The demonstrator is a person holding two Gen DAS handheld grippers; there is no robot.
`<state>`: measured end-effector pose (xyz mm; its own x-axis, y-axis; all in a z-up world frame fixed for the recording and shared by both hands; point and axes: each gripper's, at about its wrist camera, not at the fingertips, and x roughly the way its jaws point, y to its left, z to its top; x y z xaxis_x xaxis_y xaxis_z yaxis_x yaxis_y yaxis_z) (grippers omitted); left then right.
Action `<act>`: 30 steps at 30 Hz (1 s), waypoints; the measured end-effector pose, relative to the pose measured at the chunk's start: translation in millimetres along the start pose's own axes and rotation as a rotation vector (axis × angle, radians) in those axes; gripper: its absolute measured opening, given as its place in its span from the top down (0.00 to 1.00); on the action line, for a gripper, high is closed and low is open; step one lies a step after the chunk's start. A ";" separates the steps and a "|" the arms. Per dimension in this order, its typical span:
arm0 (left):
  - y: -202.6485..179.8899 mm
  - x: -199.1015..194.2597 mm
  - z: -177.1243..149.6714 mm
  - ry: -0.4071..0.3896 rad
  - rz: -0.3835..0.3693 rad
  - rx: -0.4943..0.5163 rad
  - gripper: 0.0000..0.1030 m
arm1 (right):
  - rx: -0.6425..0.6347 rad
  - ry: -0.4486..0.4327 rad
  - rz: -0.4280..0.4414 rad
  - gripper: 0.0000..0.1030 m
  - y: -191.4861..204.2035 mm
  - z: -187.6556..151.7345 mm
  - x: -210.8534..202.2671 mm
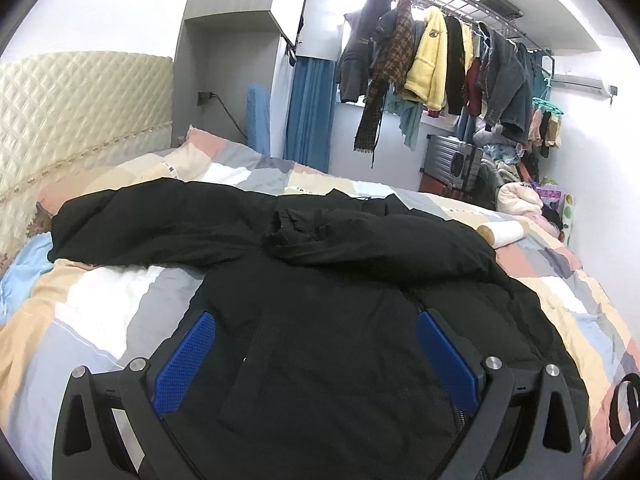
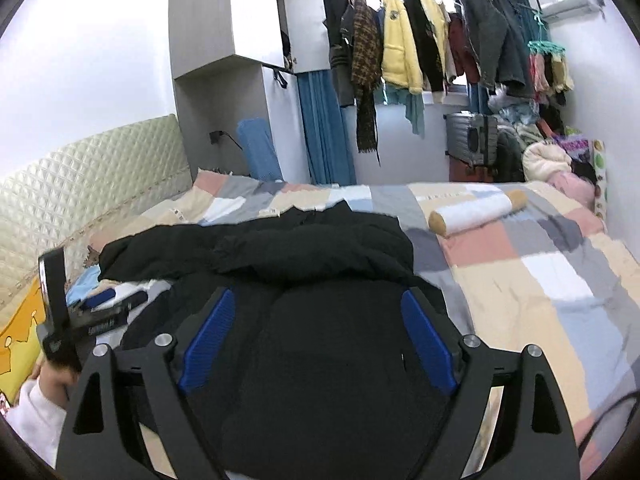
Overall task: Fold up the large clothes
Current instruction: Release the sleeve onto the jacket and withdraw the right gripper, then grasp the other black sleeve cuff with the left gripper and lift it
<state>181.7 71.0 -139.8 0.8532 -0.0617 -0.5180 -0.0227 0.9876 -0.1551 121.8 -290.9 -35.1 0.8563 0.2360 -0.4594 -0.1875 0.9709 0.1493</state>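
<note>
Both tongs, L (image 1: 316,344) & R (image 2: 318,328), spread wide, gripping nothing, over black padded jacket (image 1: 320,280) w/ sleeves bunched ahead; risk: shallow pinch slips off puffy fabric.

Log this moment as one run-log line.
left hand-held gripper: open | right hand-held gripper: open | black jacket: spread on bed, sleeves across chest

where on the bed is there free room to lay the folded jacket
Free bedspread lies right of the black jacket, below the white roll. A smaller patch sits left of the jacket, under its sleeve. The far right corner by the pile is crowded.
</note>
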 end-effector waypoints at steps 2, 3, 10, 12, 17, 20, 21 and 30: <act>-0.8 3.9 -0.1 0.004 -0.010 -0.008 0.01 | 0.010 0.012 -0.003 0.17 -3.1 -12.4 -0.4; -1.5 8.3 0.8 0.016 -0.020 -0.007 0.01 | 0.007 0.010 -0.005 0.16 -4.5 -17.2 -1.6; 22.3 27.3 27.0 0.034 -0.116 -0.077 0.01 | 0.030 0.006 -0.017 0.00 -12.9 -33.1 14.0; 34.5 30.4 41.1 0.026 -0.111 -0.102 0.01 | 0.047 0.003 -0.013 0.00 -14.3 -33.6 17.1; 77.0 43.8 76.2 -0.009 -0.075 -0.133 0.01 | 0.047 -0.006 -0.047 0.00 -15.2 -36.3 24.7; 122.0 62.2 85.9 -0.023 -0.042 -0.202 0.01 | 0.056 0.027 -0.061 0.00 -17.5 -37.9 35.3; 135.7 67.0 85.3 -0.032 -0.022 -0.237 0.01 | 0.056 0.038 -0.067 0.00 -18.1 -38.9 39.6; 265.3 121.9 34.8 -0.066 -0.028 -0.586 0.01 | 0.022 0.078 -0.112 0.00 -10.5 -39.4 64.8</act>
<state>297.8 330.5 -214.9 0.8879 -0.0588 -0.4562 -0.2679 0.7401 -0.6168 160.3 -284.2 -100.9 0.8309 0.1294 -0.5412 -0.0811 0.9904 0.1123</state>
